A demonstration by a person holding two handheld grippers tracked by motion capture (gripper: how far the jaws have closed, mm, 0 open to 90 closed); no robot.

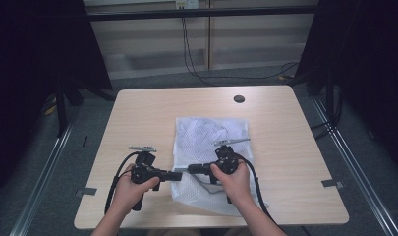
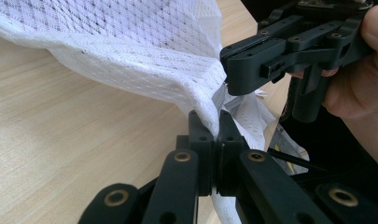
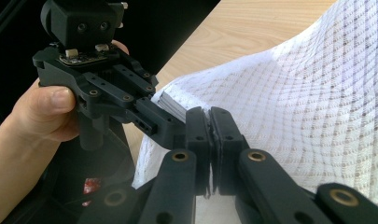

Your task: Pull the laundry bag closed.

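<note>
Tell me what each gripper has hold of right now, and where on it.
Both the left gripper and the right gripper are shut on the white mesh bag, pinching its near-left edge close together.

Mesh bag (image 1: pixel 211 135) lies on table (image 1: pixel 137 113); left gripper (image 1: pixel 179 175) at its left edge.

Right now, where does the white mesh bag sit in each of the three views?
High view: white mesh bag lies centre-right on the table.
Left gripper view: it spreads across the top, its edge pinched centre.
Right gripper view: it covers the right half.
Shared landmark: the pale wooden table.
</note>
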